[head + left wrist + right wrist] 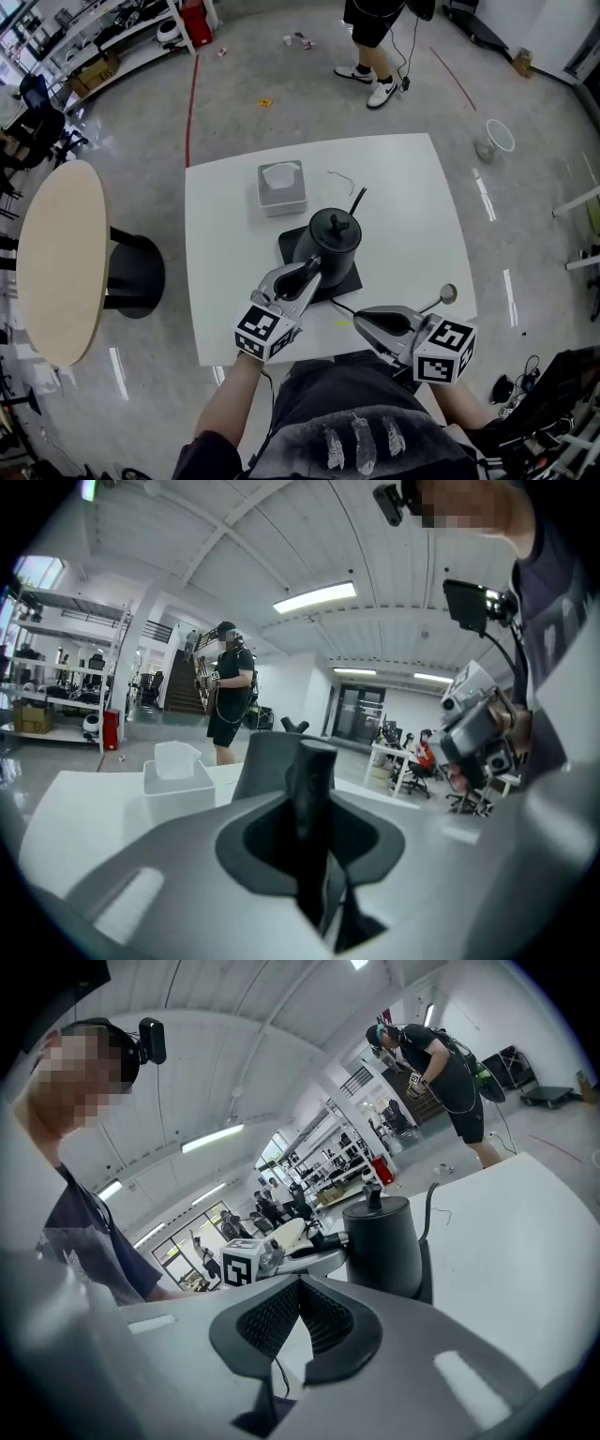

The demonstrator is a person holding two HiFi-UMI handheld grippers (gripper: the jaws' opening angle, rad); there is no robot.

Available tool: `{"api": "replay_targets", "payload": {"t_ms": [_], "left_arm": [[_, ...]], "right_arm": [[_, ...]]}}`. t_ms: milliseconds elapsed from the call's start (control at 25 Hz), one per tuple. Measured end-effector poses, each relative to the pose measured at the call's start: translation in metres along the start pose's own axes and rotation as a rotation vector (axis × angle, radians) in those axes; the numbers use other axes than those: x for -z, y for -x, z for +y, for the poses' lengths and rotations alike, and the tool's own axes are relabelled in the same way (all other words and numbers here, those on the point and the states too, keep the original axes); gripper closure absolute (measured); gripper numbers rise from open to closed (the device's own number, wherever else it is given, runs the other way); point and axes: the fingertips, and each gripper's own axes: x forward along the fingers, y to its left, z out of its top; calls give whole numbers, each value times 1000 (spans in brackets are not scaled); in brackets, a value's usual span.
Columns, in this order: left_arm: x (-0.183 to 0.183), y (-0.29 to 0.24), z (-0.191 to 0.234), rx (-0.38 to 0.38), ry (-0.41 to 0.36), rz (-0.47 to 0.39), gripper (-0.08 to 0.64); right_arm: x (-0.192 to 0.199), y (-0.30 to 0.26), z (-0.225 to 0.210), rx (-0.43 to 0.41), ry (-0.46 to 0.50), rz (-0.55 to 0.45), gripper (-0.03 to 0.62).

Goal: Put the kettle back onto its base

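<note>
From the head view, the black kettle [333, 236] stands over its square base [351, 277] on the white worktop [412, 206], with a white box [282, 187] just behind. No view shows whether the kettle actually touches the base. Only the left gripper [314, 855] view shows its jaws pinching the dark handle [314, 780]. The right gripper [300, 1286] view shows its own pads pressed together at the tips, holding nothing, near the kettle.

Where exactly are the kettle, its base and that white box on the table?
kettle [335, 246], head view, on its round black body.
base [288, 246], head view, on the flat black corner left of the kettle.
white box [283, 204], head view, on its near wall.
</note>
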Motion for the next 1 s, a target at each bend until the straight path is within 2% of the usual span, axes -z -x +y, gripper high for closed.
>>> {"api": "replay_targets", "payload": {"t_ms": [200, 360, 480, 680, 1000], "left_arm": [[13, 11, -3, 1, 9, 36, 491], [28, 17, -9, -1, -21, 90, 486], [35, 23, -10, -15, -73, 147, 486], [48, 27, 13, -133, -172, 228, 476], [35, 18, 51, -236, -240, 237, 454]], "right_arm": [[-8, -6, 6, -5, 16, 10, 591], [-9, -9, 13, -17, 19, 10, 591], [-11, -11, 20, -22, 21, 18, 591], [-7, -14, 18, -24, 30, 22, 591], [-10, -18, 18, -35, 55, 18, 591]]}}
